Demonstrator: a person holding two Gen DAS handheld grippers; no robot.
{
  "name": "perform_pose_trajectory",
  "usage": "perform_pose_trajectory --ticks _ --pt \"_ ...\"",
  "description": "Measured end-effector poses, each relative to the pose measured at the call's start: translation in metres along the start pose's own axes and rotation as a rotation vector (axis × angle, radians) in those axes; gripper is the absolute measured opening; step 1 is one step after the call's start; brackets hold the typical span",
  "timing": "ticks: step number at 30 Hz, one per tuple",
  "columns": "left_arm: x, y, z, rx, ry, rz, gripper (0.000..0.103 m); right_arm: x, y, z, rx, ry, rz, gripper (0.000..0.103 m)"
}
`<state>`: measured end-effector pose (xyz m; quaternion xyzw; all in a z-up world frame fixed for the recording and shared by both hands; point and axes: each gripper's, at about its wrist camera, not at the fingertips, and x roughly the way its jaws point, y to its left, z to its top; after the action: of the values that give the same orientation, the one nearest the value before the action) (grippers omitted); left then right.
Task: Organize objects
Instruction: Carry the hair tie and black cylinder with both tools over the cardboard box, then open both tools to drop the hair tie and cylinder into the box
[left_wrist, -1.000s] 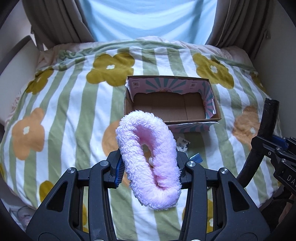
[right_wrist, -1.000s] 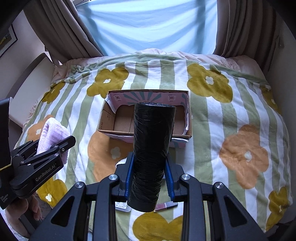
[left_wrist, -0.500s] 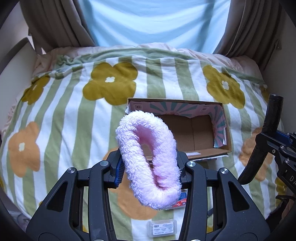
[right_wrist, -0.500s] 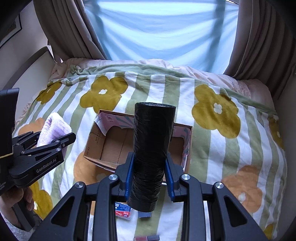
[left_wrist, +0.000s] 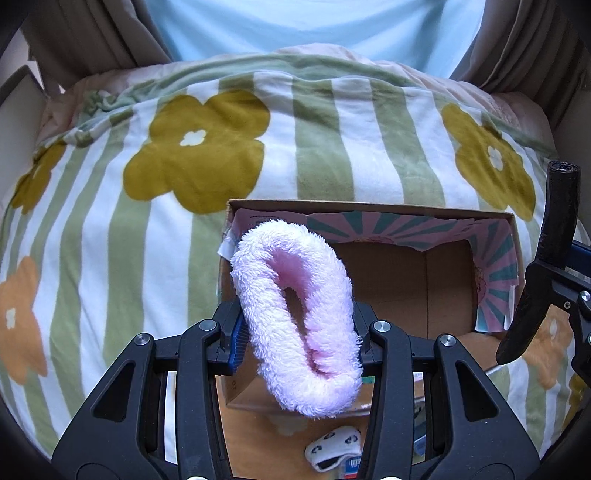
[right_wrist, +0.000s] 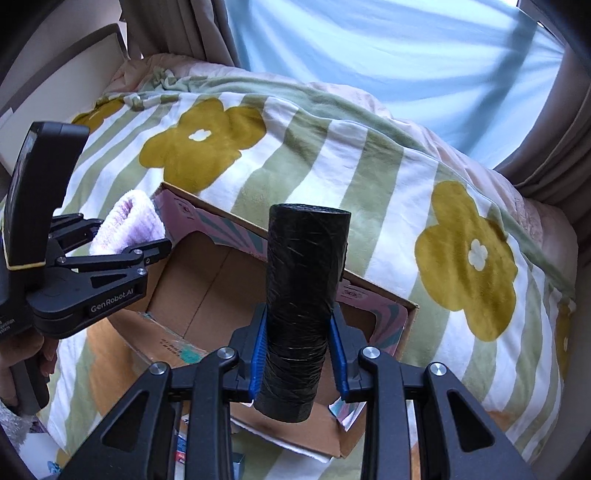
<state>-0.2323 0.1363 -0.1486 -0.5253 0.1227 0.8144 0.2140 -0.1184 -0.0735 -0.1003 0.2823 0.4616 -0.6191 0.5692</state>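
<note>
Above the open cardboard box (right_wrist: 207, 280) on the bed: right gripper (right_wrist: 300, 352) pinching the black roll (right_wrist: 304, 295), left gripper (left_wrist: 297, 334) pinching the pink fluffy band (left_wrist: 295, 314). Best lowered near the box floor, seemingly bare, before spreading either pair

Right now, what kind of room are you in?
Most likely a bedroom. A bed fills the view, covered with a striped flower blanket. Behind it hang beige curtains over a bright window. On the bed sits an open cardboard box for tidying things into.
</note>
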Motion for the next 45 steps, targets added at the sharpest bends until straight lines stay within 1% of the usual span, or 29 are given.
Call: perform_pose_trajectory --ticks 5,9,11,17,19,20,21,22,23,24,25,26,27,29,31,32,35,38,45 --pt "0.037 -0.008 0.010 0.031 0.019 -0.004 0.038 0.041 0.003 0.000 -0.102 0.054 0.000 0.028" --pt "0.061 -0.019 0.013 0.061 0.030 -0.011 0.038 0.073 0.009 -0.007 -0.178 0.113 0.011 0.028" --pt "0.072 -0.024 0.013 0.071 0.037 -0.014 0.038 0.085 0.010 -0.012 -0.200 0.129 0.013 0.028" --pt "0.094 -0.036 0.008 0.126 0.058 -0.018 0.038 0.102 0.013 -0.020 -0.233 0.156 0.030 0.028" --pt "0.096 -0.038 0.007 0.134 0.059 -0.021 0.038 0.104 0.014 -0.021 -0.241 0.162 0.056 0.028" --pt "0.097 -0.039 0.007 0.143 0.061 -0.029 0.038 0.103 0.015 -0.022 -0.249 0.158 0.077 0.032" --pt "0.097 -0.038 0.007 0.141 0.064 -0.039 0.038 0.101 0.016 -0.024 -0.260 0.144 0.082 0.051" --pt "0.097 -0.038 0.007 0.138 0.064 -0.044 0.039 0.099 0.017 -0.026 -0.271 0.122 0.087 0.067" --pt "0.096 -0.036 0.007 0.130 0.057 -0.046 0.045 0.096 0.018 -0.028 -0.283 0.097 0.101 0.098" --pt "0.094 -0.034 0.008 0.115 0.050 -0.060 0.073 0.094 0.017 -0.030 -0.287 0.082 0.115 0.102" --pt "0.092 -0.030 0.009 0.092 0.045 -0.079 0.096 0.094 0.017 -0.032 -0.288 0.083 0.126 0.102" --pt "0.090 -0.027 0.010 0.072 0.035 -0.093 0.103 0.095 0.017 -0.034 -0.289 0.091 0.130 0.102" --pt "0.089 -0.025 0.010 0.055 0.038 -0.107 0.103 0.096 0.017 -0.036 -0.292 0.093 0.125 0.102" --pt "0.092 -0.025 0.012 0.045 0.066 -0.108 0.103 0.096 0.019 -0.038 -0.301 0.089 0.115 0.102" --pt "0.094 -0.028 0.010 0.066 0.076 -0.093 0.103 0.095 0.020 -0.040 -0.303 0.084 0.111 0.102" --pt "0.094 -0.029 0.009 0.102 0.077 -0.098 0.103 0.095 0.020 -0.041 -0.302 0.080 0.106 0.102" --pt "0.094 -0.030 0.006 0.120 0.084 -0.103 0.103 0.092 0.018 -0.042 -0.291 0.082 0.106 0.102" --pt "0.093 -0.029 0.005 0.117 0.086 -0.112 0.103 0.087 0.016 -0.044 -0.284 0.082 0.100 0.102" --pt "0.078 -0.026 0.006 0.127 0.073 -0.132 0.103 0.053 0.016 -0.049 -0.272 0.060 0.085 0.102"
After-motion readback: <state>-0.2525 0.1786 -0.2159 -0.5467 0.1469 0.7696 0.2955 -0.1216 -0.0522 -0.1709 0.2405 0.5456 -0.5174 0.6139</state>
